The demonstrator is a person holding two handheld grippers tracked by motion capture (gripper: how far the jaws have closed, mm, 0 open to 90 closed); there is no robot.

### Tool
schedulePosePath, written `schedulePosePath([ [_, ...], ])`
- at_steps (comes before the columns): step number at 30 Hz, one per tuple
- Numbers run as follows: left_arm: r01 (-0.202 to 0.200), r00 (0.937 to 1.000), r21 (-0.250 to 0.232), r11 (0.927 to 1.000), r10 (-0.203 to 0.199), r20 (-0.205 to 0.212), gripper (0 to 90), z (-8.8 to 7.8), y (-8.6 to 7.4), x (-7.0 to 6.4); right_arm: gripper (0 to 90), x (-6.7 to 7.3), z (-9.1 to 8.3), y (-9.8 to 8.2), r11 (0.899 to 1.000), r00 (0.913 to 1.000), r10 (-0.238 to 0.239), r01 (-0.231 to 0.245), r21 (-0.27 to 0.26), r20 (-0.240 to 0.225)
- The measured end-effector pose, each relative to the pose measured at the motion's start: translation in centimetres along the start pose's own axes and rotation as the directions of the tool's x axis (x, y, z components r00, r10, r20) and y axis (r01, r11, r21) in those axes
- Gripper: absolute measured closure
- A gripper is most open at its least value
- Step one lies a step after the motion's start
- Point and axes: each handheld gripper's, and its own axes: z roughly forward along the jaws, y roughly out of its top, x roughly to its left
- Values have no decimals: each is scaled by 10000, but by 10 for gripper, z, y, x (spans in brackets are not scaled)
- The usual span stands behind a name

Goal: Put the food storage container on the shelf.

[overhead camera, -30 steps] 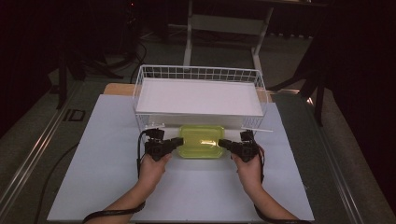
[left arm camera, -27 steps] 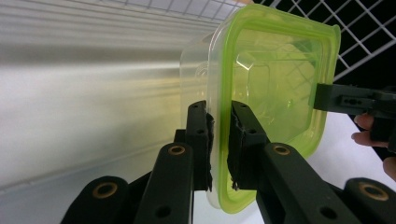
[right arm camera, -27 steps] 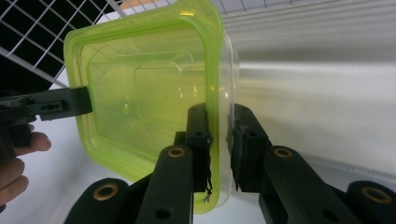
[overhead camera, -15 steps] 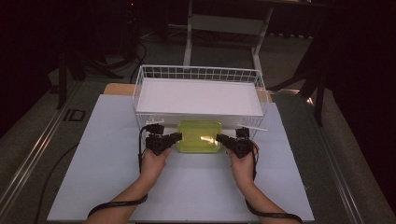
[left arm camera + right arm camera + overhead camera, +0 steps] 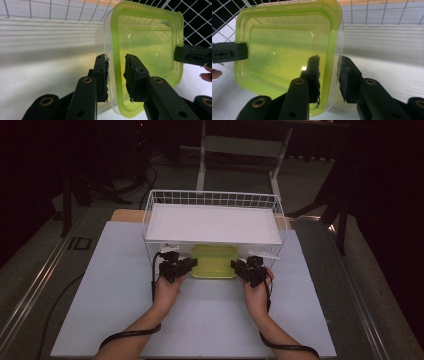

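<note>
White mat [image 5: 125, 310]: green container [image 5: 214, 261] upright, mouth skyward.

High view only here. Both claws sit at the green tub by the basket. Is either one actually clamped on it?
Observer: No. The left claw straddles the tub wall, one pad outside and one inside. Its jaws have just been opening, and a gap shows at the inner pad.
Operator: Right one?
Observer: Same. The right claw straddles the opposite wall. Its jaws have also just been opening, and neither pad presses the plastic.
Operator: Anything in the tub?
Observer: Nothing inside. It is see-through yellow-green, and the wire basket mesh stands right behind its rim.
</note>
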Motion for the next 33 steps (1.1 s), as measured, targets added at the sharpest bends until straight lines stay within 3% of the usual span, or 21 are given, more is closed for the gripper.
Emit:
schedulePosePath([
  [1, -119, 9999, -89, 9999, 119, -89, 676, 3, -2, 1, 690, 0, 0, 0, 10000, 10000, 38, -38, -13, 22],
  [2, 283, 9996, -131, 9995, -284, -87, 631, 5, -4, 0, 674, -1, 2, 0, 10000, 9998, -51, 51, 34, 187],
  [3, 28, 10000, -102, 9999, -28, -5, 613, 6, -4, 3, 661, -1, 3, 0, 9999, 9995, -107, 106, 36, 303],
  [6, 135, 9998, -83, 9999, -134, 125, 590, 10, -7, 2, 658, -3, 4, -1, 10000, 9997, 86, -87, 36, 217],
  [10, 123, 9998, -93, 9999, -122, 123, 561, 14, -9, -2, 604, 1, 7, 1, 9990, 9978, -442, 443, -7, 501],
  [12, 318, 9992, -141, 9994, -314, 234, 548, 13, -9, -1, 564, 2, 7, 1, 9982, 9965, -599, 600, -3, 576],
  [18, 375, 9992, -212, 9991, -372, 166, 526, 8, -8, -1, 471, 5, 2, 4, 9959, 9956, -824, 840, -338, 447],
  [24, 136, 9999, -285, 9995, -133, 99, 472, -1, -9, -1, 459, 10, -8, 3, 9925, 9936, -1029, 1057, -612, 474],
  [29, -270, 9993, -491, 9984, 282, 249, 451, -12, -11, 1, 461, 16, -15, -4, 9906, 9918, -1267, 1274, -504, 152],
  [33, -495, 9987, -708, 9963, 504, 117, 417, -21, -16, 1, 484, 21, -19, -9, 9906, 9915, -1296, 1292, -458, -57],
])
